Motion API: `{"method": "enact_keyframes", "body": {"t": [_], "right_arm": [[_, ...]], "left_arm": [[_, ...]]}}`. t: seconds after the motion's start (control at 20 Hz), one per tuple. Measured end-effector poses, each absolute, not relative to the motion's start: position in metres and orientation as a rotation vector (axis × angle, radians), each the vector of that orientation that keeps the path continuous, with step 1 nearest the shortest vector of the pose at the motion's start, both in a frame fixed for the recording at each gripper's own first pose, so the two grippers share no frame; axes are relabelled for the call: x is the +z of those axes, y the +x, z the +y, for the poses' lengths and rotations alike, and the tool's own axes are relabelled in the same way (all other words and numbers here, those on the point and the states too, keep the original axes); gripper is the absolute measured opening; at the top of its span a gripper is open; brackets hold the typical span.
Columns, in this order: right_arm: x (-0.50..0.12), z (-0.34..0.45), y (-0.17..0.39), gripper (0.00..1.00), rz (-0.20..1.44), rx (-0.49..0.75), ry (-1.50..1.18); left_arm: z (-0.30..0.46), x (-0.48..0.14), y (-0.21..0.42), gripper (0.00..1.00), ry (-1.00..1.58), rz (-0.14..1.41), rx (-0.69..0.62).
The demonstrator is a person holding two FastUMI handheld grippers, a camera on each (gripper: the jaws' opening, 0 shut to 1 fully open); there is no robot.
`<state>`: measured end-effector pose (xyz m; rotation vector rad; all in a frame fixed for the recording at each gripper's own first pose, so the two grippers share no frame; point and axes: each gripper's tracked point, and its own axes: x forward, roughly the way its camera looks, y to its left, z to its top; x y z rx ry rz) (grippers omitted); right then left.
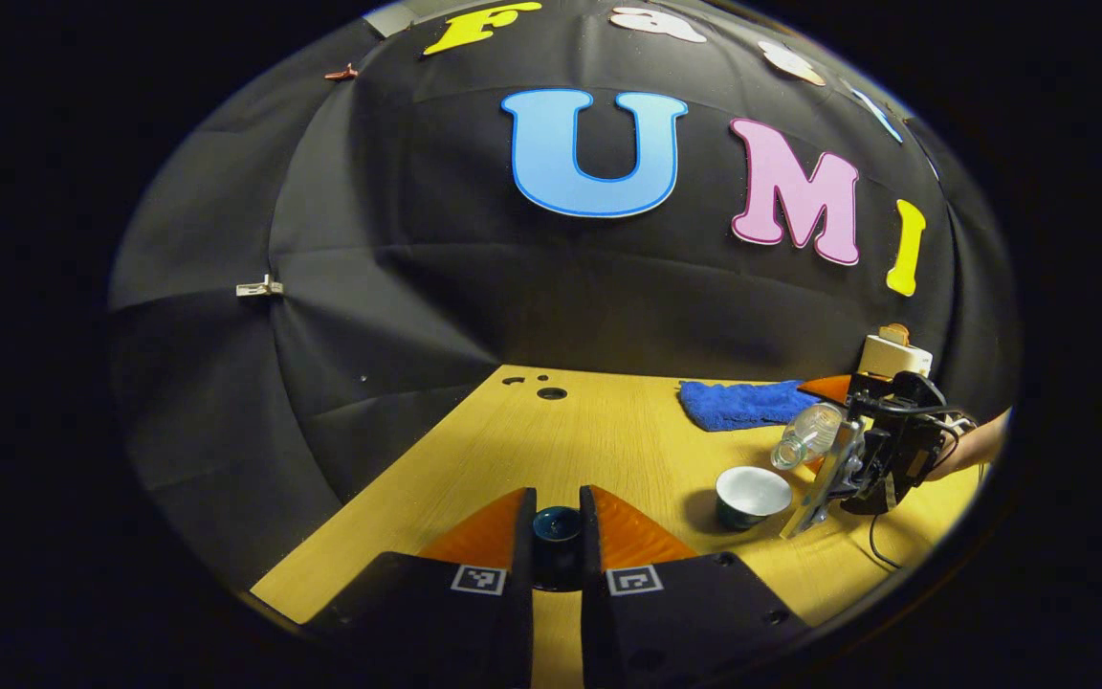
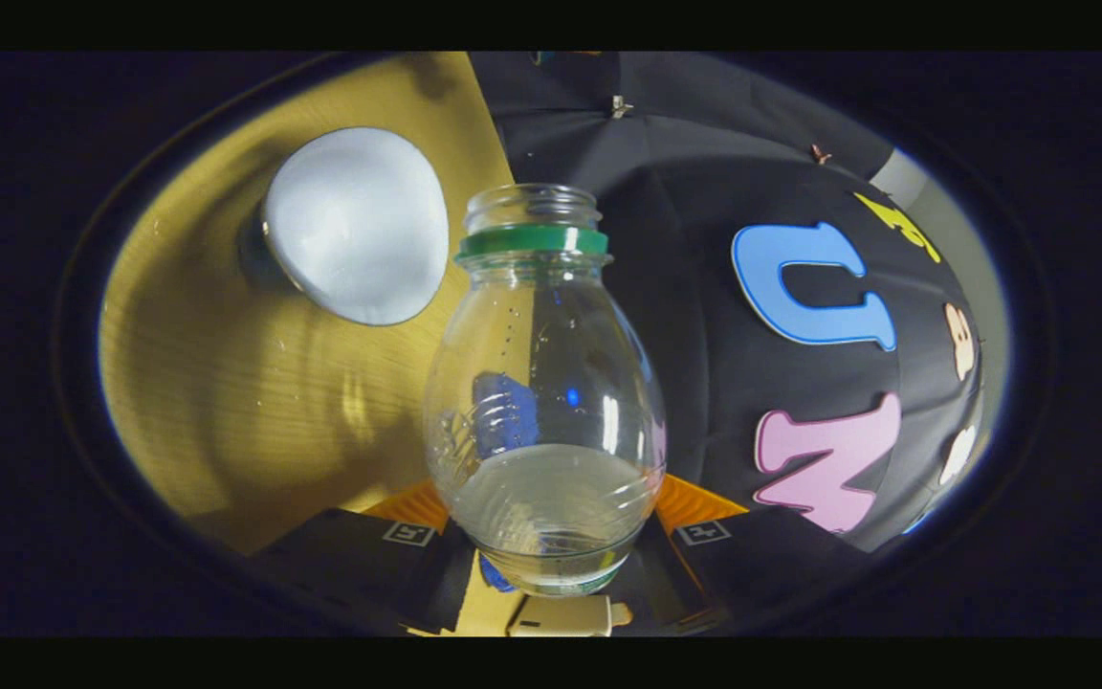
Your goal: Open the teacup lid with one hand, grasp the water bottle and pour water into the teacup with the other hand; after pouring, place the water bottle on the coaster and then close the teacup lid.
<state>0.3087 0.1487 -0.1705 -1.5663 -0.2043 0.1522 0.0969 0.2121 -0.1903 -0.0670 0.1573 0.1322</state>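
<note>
Left gripper (image 1: 558,524) clamped on teacup lid (image 1: 557,525), right gripper (image 2: 551,536) clamping tilted water bottle (image 2: 543,402) beside teacup (image 2: 357,225)

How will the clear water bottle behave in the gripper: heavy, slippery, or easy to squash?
The water bottle looks light, holding only a little water. Its smooth, rounded, clear wall may slip between the right gripper fingers. It seems thin plastic, so a hard squeeze probably dents it.

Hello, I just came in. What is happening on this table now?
A person is pouring water for tea. The left hand-held gripper holds the dark teacup lid off the cup. The right hand-held gripper grips the water bottle, uncapped and tipped toward the open teacup on the wooden table. No stream is visible.
</note>
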Motion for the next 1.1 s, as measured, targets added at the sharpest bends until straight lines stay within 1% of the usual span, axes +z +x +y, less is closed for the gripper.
{"method": "enact_keyframes", "body": {"t": [0.05,0.1,0.15,0.4,0.45,0.5,0.55,0.65,0.7,0.75,1.1], "right_arm": [[-0.167,0.148,0.311,0.75,-0.209,0.148,-1.573],[-0.167,0.146,0.312,0.75,-0.211,0.15,-1.58],[-0.169,0.147,0.312,0.75,-0.218,0.15,-1.592],[-0.171,0.156,0.311,0.75,-0.266,0.165,-1.651],[-0.17,0.158,0.312,0.75,-0.278,0.165,-1.663],[-0.169,0.158,0.312,0.79,-0.289,0.162,-1.676],[-0.167,0.159,0.313,0.75,-0.294,0.16,-1.682],[-0.167,0.159,0.314,0.75,-0.296,0.164,-1.686],[-0.166,0.159,0.314,0.75,-0.301,0.166,-1.693],[-0.166,0.159,0.314,0.75,-0.306,0.169,-1.699],[-0.16,0.16,0.319,0.75,-0.346,0.168,-1.757]], "left_arm": [[0.215,-0.191,0.097,0.2,-0.066,0.156,0.142],[0.214,-0.19,0.097,0.27,-0.069,0.156,0.14],[0.213,-0.192,0.096,0.24,-0.071,0.157,0.141],[0.214,-0.194,0.092,0.24,-0.081,0.161,0.149],[0.214,-0.196,0.091,0.21,-0.083,0.161,0.155],[0.215,-0.196,0.091,0.24,-0.085,0.162,0.16],[0.215,-0.196,0.09,0.24,-0.086,0.162,0.166],[0.215,-0.197,0.088,0.24,-0.093,0.161,0.173],[0.215,-0.197,0.088,0.21,-0.098,0.162,0.171],[0.214,-0.199,0.086,0.24,-0.099,0.163,0.166],[0.21,-0.206,0.079,0.24,-0.104,0.18,0.156]]}}
